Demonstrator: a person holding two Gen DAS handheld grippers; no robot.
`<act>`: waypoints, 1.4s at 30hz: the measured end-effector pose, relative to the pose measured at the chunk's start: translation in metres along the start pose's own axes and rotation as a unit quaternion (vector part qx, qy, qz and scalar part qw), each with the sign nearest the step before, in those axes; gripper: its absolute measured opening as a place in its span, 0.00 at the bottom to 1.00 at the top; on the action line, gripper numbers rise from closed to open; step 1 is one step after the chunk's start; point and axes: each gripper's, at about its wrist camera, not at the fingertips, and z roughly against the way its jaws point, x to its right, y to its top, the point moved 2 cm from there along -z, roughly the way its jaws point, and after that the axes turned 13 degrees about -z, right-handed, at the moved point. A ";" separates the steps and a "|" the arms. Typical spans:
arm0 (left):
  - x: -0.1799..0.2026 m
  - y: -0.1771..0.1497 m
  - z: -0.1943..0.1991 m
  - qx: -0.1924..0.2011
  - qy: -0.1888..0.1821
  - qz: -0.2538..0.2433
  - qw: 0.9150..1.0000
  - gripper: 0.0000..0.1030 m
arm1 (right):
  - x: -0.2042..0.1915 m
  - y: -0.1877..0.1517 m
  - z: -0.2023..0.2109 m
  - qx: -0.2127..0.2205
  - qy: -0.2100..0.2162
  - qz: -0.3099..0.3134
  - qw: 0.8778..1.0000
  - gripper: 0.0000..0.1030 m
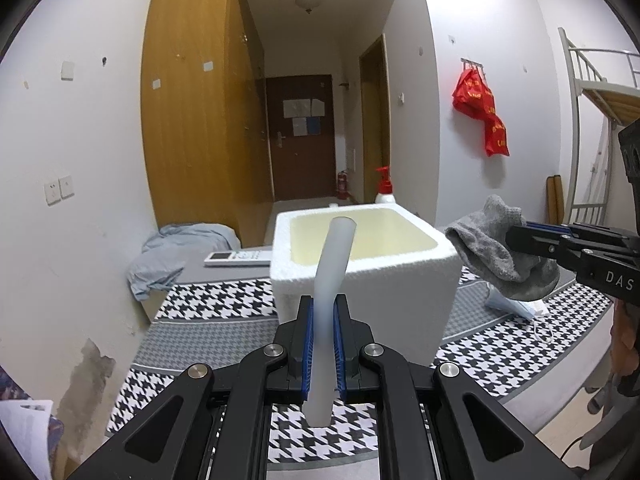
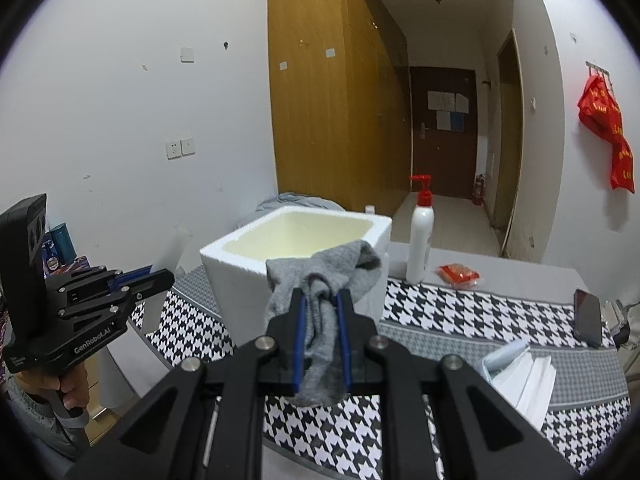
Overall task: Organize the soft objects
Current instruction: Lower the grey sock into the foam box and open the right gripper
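Nearest to the lens in the left wrist view is the left gripper [image 1: 324,312], its jaws clamped on a pale soft tube [image 1: 334,264] that stands up between the blue pads and bends forward toward the box. In the right wrist view the right gripper [image 2: 322,312] is nearest in the same way, its jaws clamped on a grey sock [image 2: 320,280] that bunches above the pads and hangs down below them. Both grippers are raised above the table [image 1: 224,320], which carries a houndstooth cloth. On it stands the white foam box [image 1: 360,248], open at the top and, as far as I can see, with nothing inside. It seems to be the place for the soft things, so I judge the step in hand is to carry both to it. To do this well, each gripper should come fully over the opening before the jaws part, because the tube is long and may tip over the rim, and the sock may drape on the near wall. One item at a time is safer, so that the grippers do not meet above the box. Smaller things lie around: a lotion bottle [image 2: 420,236] beside the box, a remote [image 1: 238,258], a phone [image 2: 588,316] and a red packet [image 2: 458,274].
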 end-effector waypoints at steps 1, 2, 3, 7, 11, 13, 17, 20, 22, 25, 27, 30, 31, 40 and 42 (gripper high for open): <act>-0.002 0.001 0.000 0.000 0.002 0.001 1.000 0.10 | -0.001 0.002 0.000 0.001 0.001 0.001 1.000 0.18; -0.005 0.002 0.000 0.001 0.003 0.002 1.000 0.10 | -0.002 0.004 -0.001 0.002 0.002 0.002 1.000 0.18; -0.008 0.003 -0.001 -0.001 0.005 0.003 1.000 0.10 | -0.003 0.006 -0.002 0.003 0.004 0.004 1.000 0.18; -0.013 0.005 -0.003 -0.001 0.007 0.002 1.000 0.10 | -0.008 0.012 -0.010 0.000 0.000 0.009 1.000 0.18; -0.018 0.007 -0.006 0.001 0.011 -0.001 1.000 0.10 | -0.010 0.019 -0.016 0.002 -0.002 0.012 1.000 0.18; -0.021 0.008 -0.008 0.001 0.014 -0.001 1.000 0.10 | -0.011 0.024 -0.019 0.005 -0.002 0.012 1.000 0.18; -0.026 0.007 -0.010 -0.001 0.020 -0.001 1.000 0.10 | -0.013 0.032 -0.024 0.009 -0.003 0.012 1.000 0.17; -0.030 0.007 -0.013 -0.005 0.023 -0.001 1.000 0.10 | -0.014 0.036 -0.030 0.010 0.000 0.011 1.000 0.17; -0.033 0.006 -0.016 -0.008 0.025 0.001 1.000 0.10 | -0.015 0.038 -0.036 0.009 0.001 0.009 1.000 0.18; -0.038 0.004 -0.019 -0.013 0.029 0.005 0.999 0.10 | -0.016 0.041 -0.045 0.005 0.005 0.007 1.000 0.18; -0.041 0.003 -0.020 -0.017 0.036 0.009 0.999 0.10 | -0.017 0.043 -0.052 0.001 0.007 0.007 1.000 0.18; -0.045 0.002 -0.020 -0.020 0.044 0.013 0.999 0.10 | -0.019 0.046 -0.060 -0.003 0.012 0.009 1.000 0.18; -0.047 0.001 -0.021 -0.022 0.045 0.016 0.999 0.10 | -0.018 0.047 -0.061 -0.003 0.012 0.010 1.000 0.18; -0.051 -0.003 -0.020 -0.028 0.060 0.022 0.998 0.10 | -0.023 0.053 -0.073 -0.005 0.020 0.016 1.000 0.18; -0.051 -0.003 -0.018 -0.027 0.060 0.022 0.998 0.10 | -0.025 0.053 -0.074 -0.006 0.023 0.019 1.000 0.18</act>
